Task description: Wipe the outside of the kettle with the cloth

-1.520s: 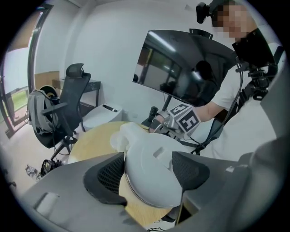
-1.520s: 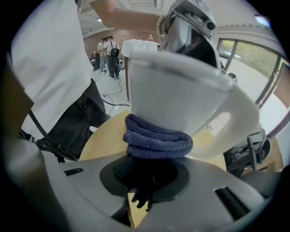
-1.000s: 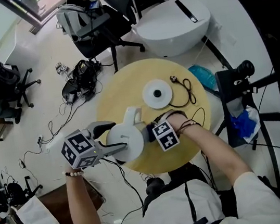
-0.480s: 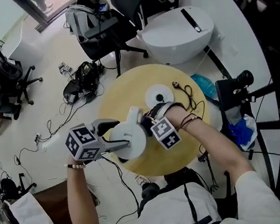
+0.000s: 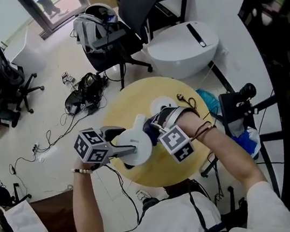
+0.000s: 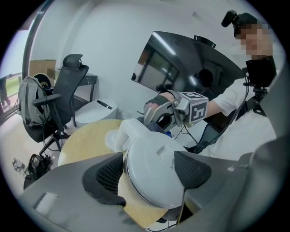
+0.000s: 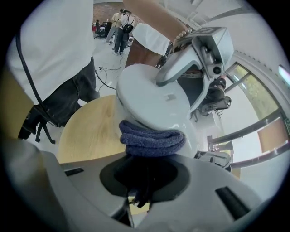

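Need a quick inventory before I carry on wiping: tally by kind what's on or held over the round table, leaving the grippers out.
kettle: 1
cloth: 1
kettle base, partly hidden: 1
black cord with plug: 1
Total: 4

A white short-sleeved shirt (image 5: 172, 220) fills the head view's six o'clock edge, with a thin black strap (image 5: 195, 214) running down it. A pale bead bracelet (image 5: 79, 172) rings the left wrist, and dark cords (image 5: 204, 128) wrap the right wrist. The left gripper (image 5: 119, 142) and right gripper (image 5: 152, 129) have grey shells. Each carries a cube of black-and-white square markers. The left's pads (image 6: 103, 174) are black mesh.
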Demonstrator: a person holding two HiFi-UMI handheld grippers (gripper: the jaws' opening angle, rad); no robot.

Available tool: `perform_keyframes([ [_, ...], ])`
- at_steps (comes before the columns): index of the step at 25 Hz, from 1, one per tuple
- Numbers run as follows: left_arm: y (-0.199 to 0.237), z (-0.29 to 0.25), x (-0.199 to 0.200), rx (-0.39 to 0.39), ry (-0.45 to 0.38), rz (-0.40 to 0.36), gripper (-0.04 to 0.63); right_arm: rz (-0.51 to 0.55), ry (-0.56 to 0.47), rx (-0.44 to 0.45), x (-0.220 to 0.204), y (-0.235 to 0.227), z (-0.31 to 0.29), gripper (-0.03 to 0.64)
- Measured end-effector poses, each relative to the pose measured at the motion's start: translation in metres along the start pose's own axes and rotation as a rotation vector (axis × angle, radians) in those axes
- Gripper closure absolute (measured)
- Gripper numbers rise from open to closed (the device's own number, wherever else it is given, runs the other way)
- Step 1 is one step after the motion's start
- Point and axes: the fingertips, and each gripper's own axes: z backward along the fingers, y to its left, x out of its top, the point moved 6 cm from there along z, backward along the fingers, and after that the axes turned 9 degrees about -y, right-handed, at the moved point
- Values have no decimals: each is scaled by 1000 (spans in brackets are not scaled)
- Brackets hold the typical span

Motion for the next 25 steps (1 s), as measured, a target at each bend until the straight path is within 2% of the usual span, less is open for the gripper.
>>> perform_keyframes([
  [6, -1, 0, -3, 75, -16, 67, 239, -3, 36, -75, 7, -8, 24, 541],
  [9, -3, 0, -6, 130, -43, 107, 241, -91, 17, -113, 3, -6, 34, 541],
  [11, -6, -2, -7, 180, -82, 143, 245, -203, 21, -163, -6, -4, 43, 540],
  [13, -9, -5, -8, 239, -137, 180, 245, -363, -12, -230, -12, -4, 58, 540],
  [16, -17, -3, -7, 324, -236, 187, 247, -627, -182, -306, -2, -7, 83, 541],
  [19, -31, 13, -2, 323, -422, 233, 239, -878, -363, -344, 13, -4, 98, 541],
  [21, -41, 29, -5, 316, -533, 272, 250, -1034, -447, -356, 22, -2, 99, 541],
  [23, -51, 47, -16, 330, -618, 307, 269, -1118, -440, -357, 25, 0, 90, 541],
  [25, -61, 61, -31, 346, -686, 342, 308, -1124, -348, -361, 26, -3, 78, 541],
])
